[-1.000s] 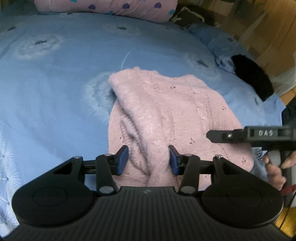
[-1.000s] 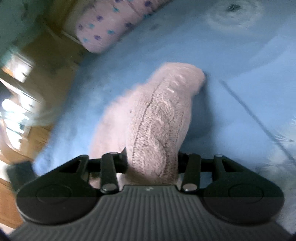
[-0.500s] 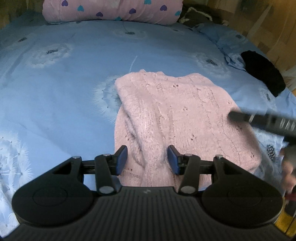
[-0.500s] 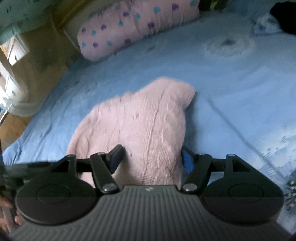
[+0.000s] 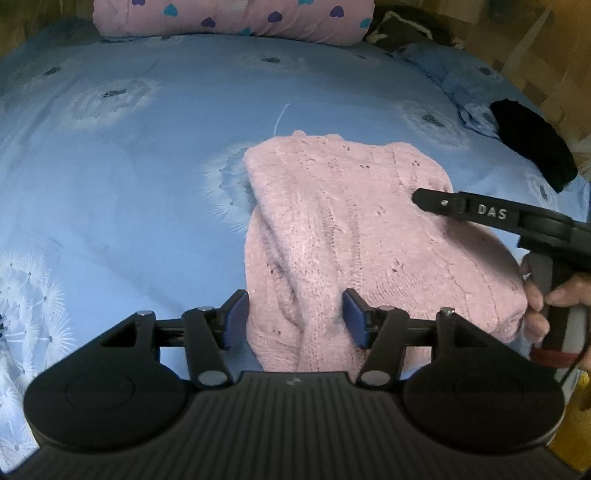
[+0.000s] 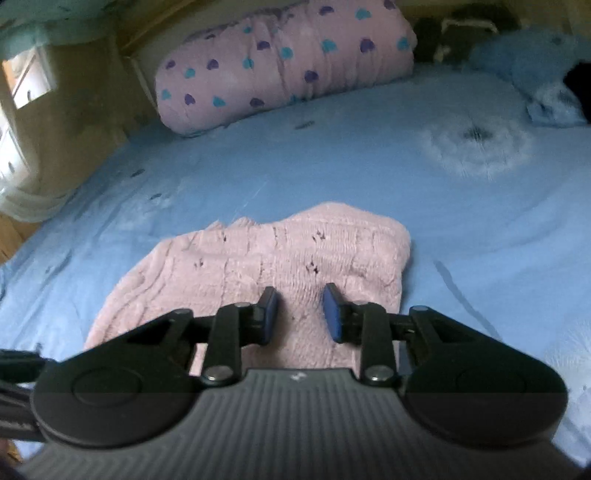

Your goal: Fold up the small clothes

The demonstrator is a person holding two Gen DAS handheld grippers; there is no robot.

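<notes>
A pink knitted sweater (image 5: 343, 229) lies folded on the blue bedsheet (image 5: 129, 177). My left gripper (image 5: 295, 317) is open just above its near edge, with a thick fold of knit between the blue pads but not pinched. My right gripper (image 6: 299, 314) is open and empty over the sweater (image 6: 258, 266), its pads apart above the knit. In the left wrist view the right gripper (image 5: 439, 201) reaches in from the right over the sweater's right half, with the hand holding it at the edge.
A pink pillow with hearts (image 5: 236, 16) lies along the far end of the bed; it also shows in the right wrist view (image 6: 284, 62). A black garment (image 5: 532, 147) sits at the right bed edge. Wooden furniture stands at the left (image 6: 55, 110).
My right gripper has let go of the sweater, opened, and now hovers over the flattened fold. My left gripper has pulled back slightly and stays open.
</notes>
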